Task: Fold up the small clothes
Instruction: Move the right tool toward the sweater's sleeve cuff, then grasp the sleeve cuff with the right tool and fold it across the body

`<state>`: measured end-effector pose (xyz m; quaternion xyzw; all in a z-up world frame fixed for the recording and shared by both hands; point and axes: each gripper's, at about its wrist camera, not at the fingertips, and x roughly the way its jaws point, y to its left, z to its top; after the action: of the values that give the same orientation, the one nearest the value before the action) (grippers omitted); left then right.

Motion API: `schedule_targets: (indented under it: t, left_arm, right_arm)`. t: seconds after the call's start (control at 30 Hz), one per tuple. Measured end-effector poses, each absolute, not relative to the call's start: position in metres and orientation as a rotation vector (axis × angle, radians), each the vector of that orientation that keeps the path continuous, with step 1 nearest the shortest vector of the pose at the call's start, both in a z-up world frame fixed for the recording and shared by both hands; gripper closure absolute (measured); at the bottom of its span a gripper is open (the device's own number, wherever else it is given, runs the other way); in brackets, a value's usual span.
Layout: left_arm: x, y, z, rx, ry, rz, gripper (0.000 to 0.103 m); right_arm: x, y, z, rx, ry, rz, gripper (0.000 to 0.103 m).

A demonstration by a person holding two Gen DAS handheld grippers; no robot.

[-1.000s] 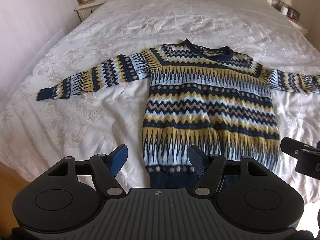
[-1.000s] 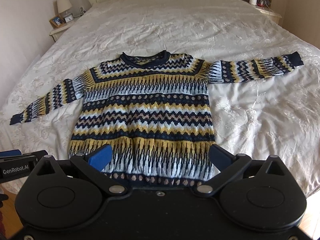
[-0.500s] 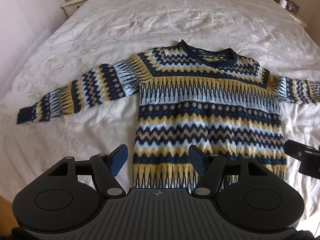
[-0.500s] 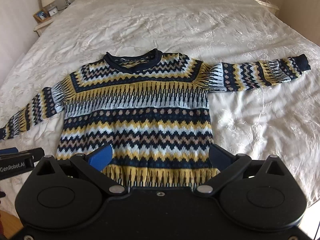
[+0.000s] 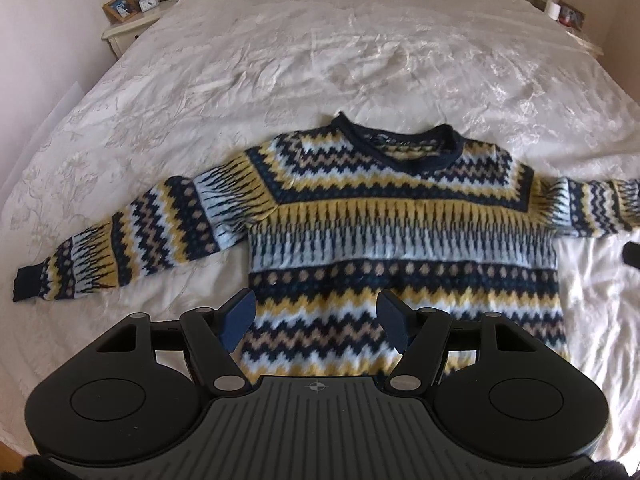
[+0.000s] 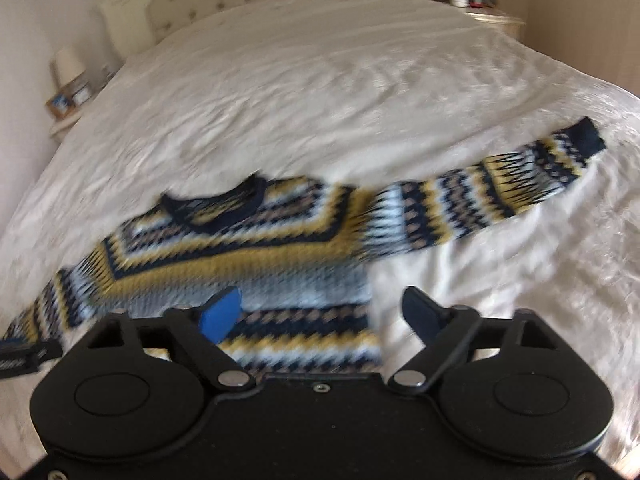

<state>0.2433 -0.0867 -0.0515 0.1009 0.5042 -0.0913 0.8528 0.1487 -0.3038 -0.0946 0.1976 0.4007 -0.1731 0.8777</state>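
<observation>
Near the foot edge of the bed, the sweater lies flat, sleeves spread, ready for folding; left gripper and right gripper hover released, empty.

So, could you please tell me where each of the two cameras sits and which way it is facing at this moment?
Left wrist: on the left gripper, over the sweater body, facing the head of the bed; its open jaws show, the right gripper at the edge.
Right wrist: on the right gripper, turned toward the right sleeve; blurred; jaws open, left gripper at lower left.
Shared: sweater, bed.
</observation>
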Motion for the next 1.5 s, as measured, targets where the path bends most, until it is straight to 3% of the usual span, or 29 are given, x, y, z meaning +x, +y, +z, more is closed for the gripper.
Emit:
schedule_targets:
  t: [0.23, 0.6, 0.83, 0.87, 0.93, 0.97, 1.0, 1.2, 1.5]
  left_arm:
    - [0.239, -0.126, -0.043, 0.176, 1.044, -0.124, 0.037]
    - [0.230, -0.210, -0.041, 0.147, 1.041, -0.055, 0.037]
    - [0.230, -0.244, -0.037, 0.177, 1.028, -0.049, 0.037]
    - [0.231, -0.246, -0.038, 0.184, 1.029, -0.048, 0.037]
    - [0.232, -0.247, -0.038, 0.201, 1.030, -0.040, 0.037]
    - [0.232, -0.246, -0.039, 0.205, 1.029, -0.036, 0.037]
    - [0.233, -0.244, -0.039, 0.208, 1.029, -0.032, 0.037]
    - [0.237, -0.222, -0.039, 0.211, 1.021, -0.018, 0.037]
    - [0.253, -0.157, -0.049, 0.177, 1.010, -0.074, 0.037]
  right_arm:
    - [0.145, -0.439, -0.118, 0.467, 0.810, -0.484, 0.039]
    - [0.166, -0.645, -0.162, 0.562, 0.841, -0.634, 0.039]
    - [0.169, -0.722, -0.209, 0.752, 0.898, -0.704, 0.040]
    - [0.168, -0.726, -0.215, 0.789, 0.889, -0.700, 0.043]
    - [0.163, -0.730, -0.223, 0.854, 0.861, -0.675, 0.061]
    - [0.161, -0.731, -0.227, 0.891, 0.842, -0.645, 0.085]
    - [0.160, -0.732, -0.229, 0.913, 0.827, -0.630, 0.090]
    - [0.156, -0.707, -0.192, 0.810, 0.742, -0.595, 0.091]
    - [0.197, -0.573, -0.066, 0.563, 0.594, -0.362, 0.092]
